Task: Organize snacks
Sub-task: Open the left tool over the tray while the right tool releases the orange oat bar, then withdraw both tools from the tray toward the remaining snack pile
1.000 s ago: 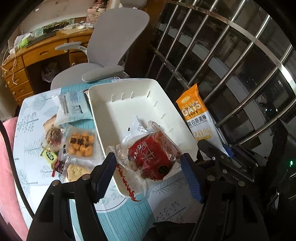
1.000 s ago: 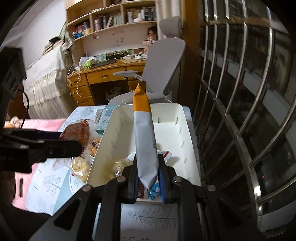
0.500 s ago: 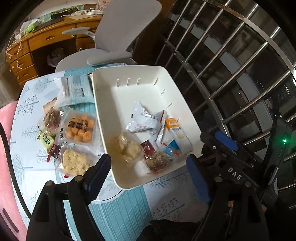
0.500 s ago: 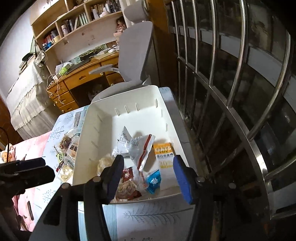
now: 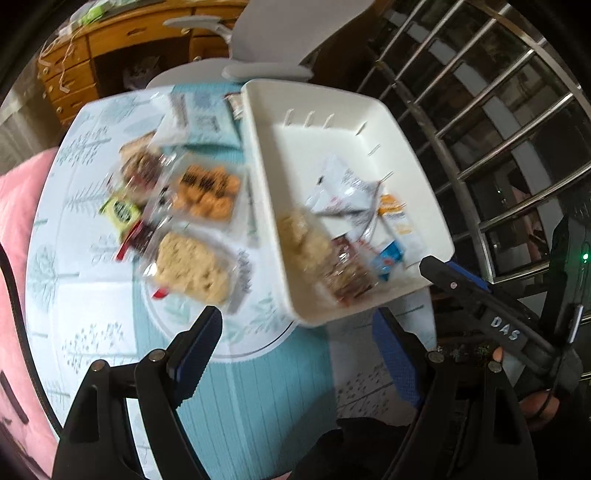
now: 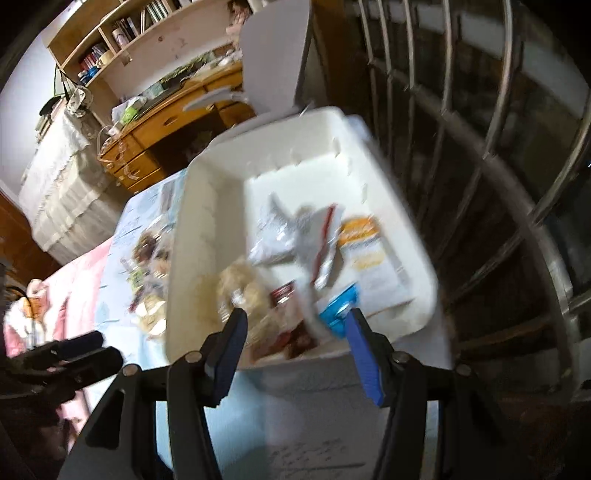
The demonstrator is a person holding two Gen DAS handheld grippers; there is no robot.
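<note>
A white tray (image 5: 406, 147) (image 6: 207, 221) sits on the patterned tablecloth and holds several snacks. Among them are an orange-and-white oat bar (image 5: 397, 218) (image 6: 369, 251), a white packet (image 5: 340, 192) (image 6: 280, 236), a small blue packet (image 5: 388, 258) (image 6: 340, 302) and a red-brown wrapped snack (image 5: 347, 277). Left of the tray lie an orange cracker pack (image 5: 205, 192), a pale cookie pack (image 5: 192, 266) and a green packet (image 5: 120, 210). My left gripper (image 5: 295, 332) hangs open and empty just short of the tray's near corner. My right gripper (image 6: 295, 325) is open and empty over the tray's near rim.
A light blue packet (image 5: 207, 122) lies at the table's far side. Behind it stand a grey chair (image 5: 273, 33) and a wooden desk (image 5: 110, 44). A metal railing (image 5: 498, 110) runs close along the right. Pink fabric (image 5: 18, 221) borders the table on the left.
The left gripper let go of a red-wrapped snack and the right let go of the oat bar; both now lie in the tray. Both grippers opened and sank toward the table.
</note>
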